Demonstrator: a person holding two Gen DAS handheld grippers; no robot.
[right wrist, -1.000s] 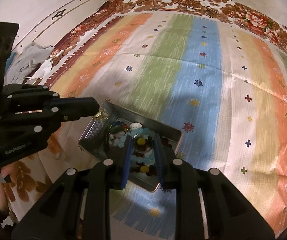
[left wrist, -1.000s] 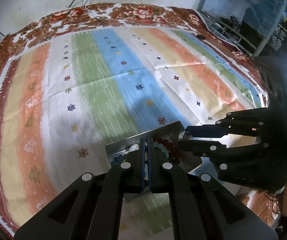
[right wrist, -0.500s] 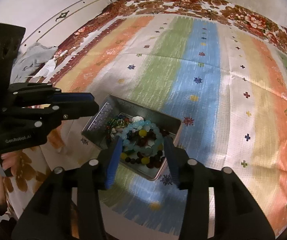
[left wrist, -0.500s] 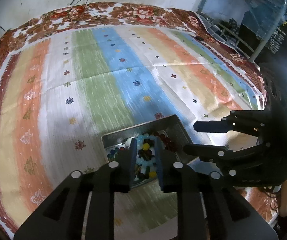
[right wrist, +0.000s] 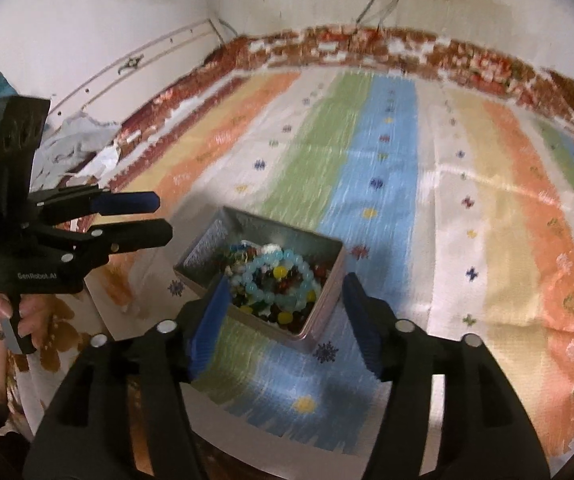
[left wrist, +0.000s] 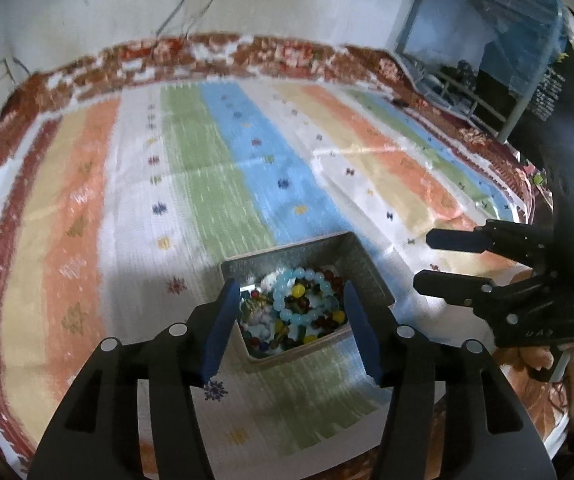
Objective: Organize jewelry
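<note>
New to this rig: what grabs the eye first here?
The metal tin heaped with bead bracelets, a pale blue bracelet on top, near the front edge of the striped cloth. Both grippers, left and right, hang open over it, empty.

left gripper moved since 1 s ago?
Yes. The left gripper has pulled up and back from the metal tin and opened; its fingers were shut down inside the tin, now they stand wide apart above it.
</note>
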